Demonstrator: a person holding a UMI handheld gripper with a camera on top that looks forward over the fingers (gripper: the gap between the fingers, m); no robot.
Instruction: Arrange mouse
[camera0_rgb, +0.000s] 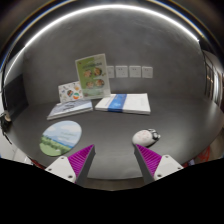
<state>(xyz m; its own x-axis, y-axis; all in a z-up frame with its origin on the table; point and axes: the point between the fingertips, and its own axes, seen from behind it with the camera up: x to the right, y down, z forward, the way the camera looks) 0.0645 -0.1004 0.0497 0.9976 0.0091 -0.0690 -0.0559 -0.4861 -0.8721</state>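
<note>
Around the blue-and-white book (122, 103): one mouse (146, 137), one round mat (61, 138), perhaps two leaflets (82, 82).

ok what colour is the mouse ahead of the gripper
White, with a dark mark on its far end; the mouse shows in the gripper view, just beyond the open gripper.

Leaflet (91, 70) print too small

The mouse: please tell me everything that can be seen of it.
The mouse is small, rounded and white, with a dark part at the side away from the oval pad. It looks like smooth plastic. It lies flat on the grey table, just ahead of one finger of the gripper, not between the fingers. The fingers are open and do not touch it. No cable can be made out.
</note>
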